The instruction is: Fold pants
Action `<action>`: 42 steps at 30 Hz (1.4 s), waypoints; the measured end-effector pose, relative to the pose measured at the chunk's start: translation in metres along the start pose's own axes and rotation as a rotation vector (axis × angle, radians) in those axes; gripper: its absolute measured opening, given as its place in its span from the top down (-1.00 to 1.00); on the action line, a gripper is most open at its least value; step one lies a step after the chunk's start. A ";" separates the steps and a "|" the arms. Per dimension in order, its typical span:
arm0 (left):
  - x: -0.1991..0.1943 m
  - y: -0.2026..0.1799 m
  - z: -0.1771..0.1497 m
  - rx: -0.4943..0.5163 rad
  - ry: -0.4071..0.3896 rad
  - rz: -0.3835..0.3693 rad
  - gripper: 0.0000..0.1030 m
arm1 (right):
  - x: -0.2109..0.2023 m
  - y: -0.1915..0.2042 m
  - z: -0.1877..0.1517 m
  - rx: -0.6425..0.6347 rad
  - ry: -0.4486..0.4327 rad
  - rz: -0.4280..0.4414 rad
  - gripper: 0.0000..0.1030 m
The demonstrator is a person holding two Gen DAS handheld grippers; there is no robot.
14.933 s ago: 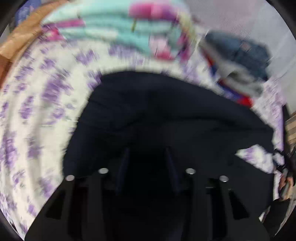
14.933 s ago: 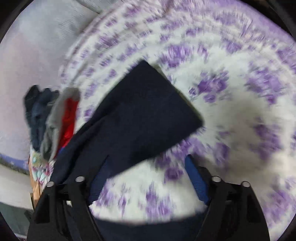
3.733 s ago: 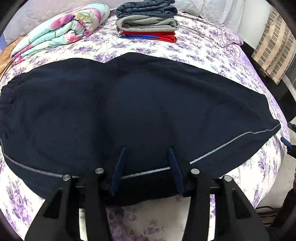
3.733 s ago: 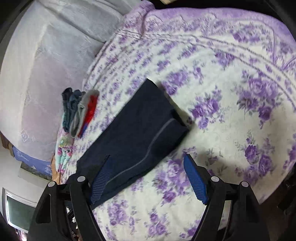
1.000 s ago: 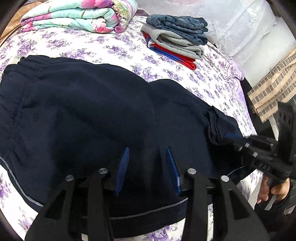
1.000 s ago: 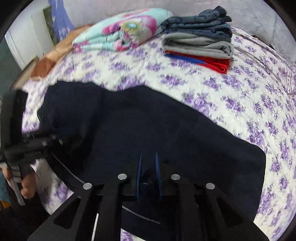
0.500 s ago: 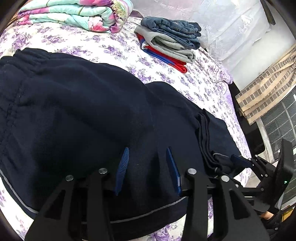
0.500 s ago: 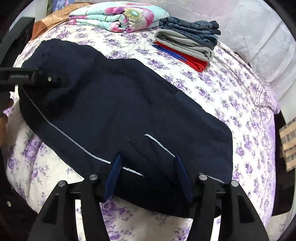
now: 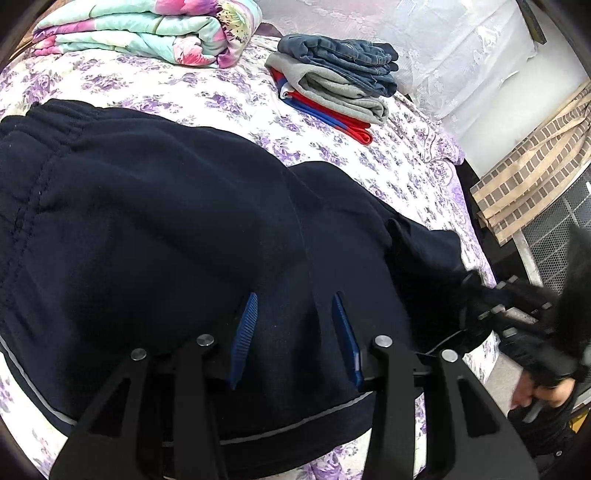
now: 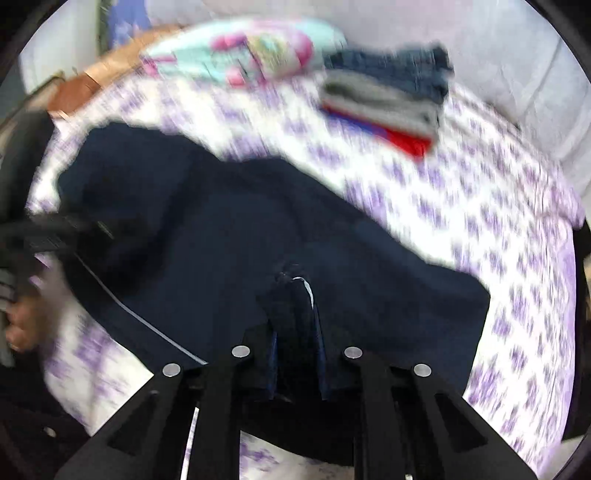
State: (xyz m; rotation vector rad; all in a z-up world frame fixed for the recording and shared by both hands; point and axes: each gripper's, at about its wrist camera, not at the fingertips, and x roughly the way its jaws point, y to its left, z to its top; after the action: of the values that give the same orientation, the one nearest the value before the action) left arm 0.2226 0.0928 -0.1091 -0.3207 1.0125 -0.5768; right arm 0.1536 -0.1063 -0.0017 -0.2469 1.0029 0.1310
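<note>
Dark navy pants (image 9: 166,229) with a thin grey side stripe lie across the flowered bed, waistband at the left. My left gripper (image 9: 293,306) is open, its blue pads resting on the cloth near the bed's front edge. My right gripper (image 10: 295,302) is shut on a bunched fold of the pants (image 10: 229,236) at the leg end; it also shows in the left wrist view (image 9: 491,295) at the far right, with the cloth pulled up around it. The right wrist view is blurred by motion.
A stack of folded clothes (image 9: 336,81), jeans on grey and red, sits at the back of the bed. A rolled flowered quilt (image 9: 147,29) lies at the back left. A brick-patterned curtain (image 9: 532,158) and a metal grille stand beyond the bed's right edge.
My right gripper has closed on the leg end of the pants and is moving with it. The left gripper has stayed open in about the same place.
</note>
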 end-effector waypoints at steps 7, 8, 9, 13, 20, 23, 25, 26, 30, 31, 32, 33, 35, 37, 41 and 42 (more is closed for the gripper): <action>0.000 -0.001 0.000 0.012 -0.002 0.011 0.20 | 0.042 0.029 0.004 -0.028 0.037 0.120 0.67; 0.000 -0.001 0.000 0.013 -0.002 0.011 0.20 | 0.055 0.031 0.000 -0.026 0.064 0.130 0.67; 0.000 -0.001 0.000 0.013 -0.002 0.011 0.20 | 0.065 0.032 -0.003 -0.018 0.085 0.138 0.65; 0.001 -0.002 0.000 0.017 -0.001 0.016 0.20 | 0.067 0.040 -0.007 -0.030 0.096 0.156 0.33; -0.005 -0.007 0.000 0.034 -0.018 0.022 0.20 | -0.027 -0.019 -0.008 0.038 -0.058 0.148 0.01; -0.008 -0.027 0.000 0.078 -0.008 0.018 0.20 | -0.030 -0.084 -0.014 0.148 -0.088 -0.003 0.42; -0.010 -0.045 0.000 0.114 -0.007 0.016 0.20 | -0.013 -0.119 -0.017 0.206 -0.051 -0.006 0.92; -0.011 -0.058 0.000 0.133 -0.003 0.000 0.20 | 0.003 -0.137 -0.017 0.246 -0.035 0.028 0.92; 0.000 -0.107 0.006 0.208 0.023 -0.119 0.19 | 0.055 -0.153 -0.014 0.278 0.024 0.099 0.92; 0.007 -0.118 0.007 0.227 0.032 -0.136 0.19 | 0.078 -0.155 -0.014 0.288 0.083 0.104 0.92; 0.021 -0.131 0.009 0.238 0.052 -0.134 0.19 | 0.094 -0.154 -0.014 0.297 0.127 0.115 0.95; 0.034 -0.137 0.009 0.247 0.070 -0.108 0.19 | 0.106 -0.154 -0.015 0.312 0.142 0.132 1.00; 0.067 -0.142 0.007 0.255 0.144 -0.019 0.20 | 0.104 -0.156 -0.014 0.316 0.127 0.142 1.00; 0.094 -0.136 -0.007 0.237 0.230 0.020 0.21 | 0.098 -0.153 -0.008 0.289 0.174 0.129 1.00; 0.081 -0.135 -0.022 0.254 0.174 0.030 0.20 | 0.068 -0.135 0.020 0.193 0.115 0.145 0.88; 0.079 -0.132 -0.024 0.243 0.166 0.025 0.20 | 0.064 -0.127 0.026 0.168 0.103 0.169 0.88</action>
State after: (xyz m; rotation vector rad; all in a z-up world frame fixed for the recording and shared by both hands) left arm 0.1938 -0.0599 -0.1097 -0.0447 1.0912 -0.7046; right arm 0.2371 -0.2224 -0.0247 -0.0147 1.1303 0.1884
